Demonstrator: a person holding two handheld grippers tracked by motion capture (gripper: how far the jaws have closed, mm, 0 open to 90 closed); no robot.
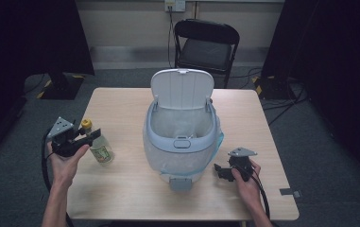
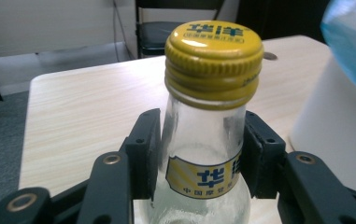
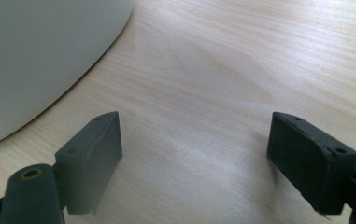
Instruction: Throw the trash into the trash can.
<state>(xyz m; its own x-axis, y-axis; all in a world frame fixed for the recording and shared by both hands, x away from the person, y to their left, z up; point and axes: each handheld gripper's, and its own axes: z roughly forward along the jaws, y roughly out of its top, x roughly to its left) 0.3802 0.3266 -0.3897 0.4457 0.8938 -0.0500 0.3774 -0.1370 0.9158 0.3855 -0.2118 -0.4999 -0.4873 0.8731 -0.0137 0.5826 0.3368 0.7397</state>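
A clear glass bottle (image 1: 100,150) with a yellow cap and a yellow label stands upright on the left part of the wooden table (image 1: 121,189). My left gripper (image 1: 91,135) is shut on the bottle (image 2: 203,126): in the left gripper view (image 2: 201,149) both black pads press on its shoulder just under the neck. To the right of a white bin, my right gripper (image 1: 220,171) rests low over the table. Its jaws stand wide open in the right gripper view (image 3: 194,154), with bare wood between them.
A white pedal bin (image 1: 158,135) with its lid raised and a pale liner stands mid-table between the grippers. Its wall (image 3: 40,56) is close to the left of the right gripper, and its blue liner edge (image 2: 353,37) is beyond the bottle. A black folding chair (image 1: 206,45) stands behind the table.
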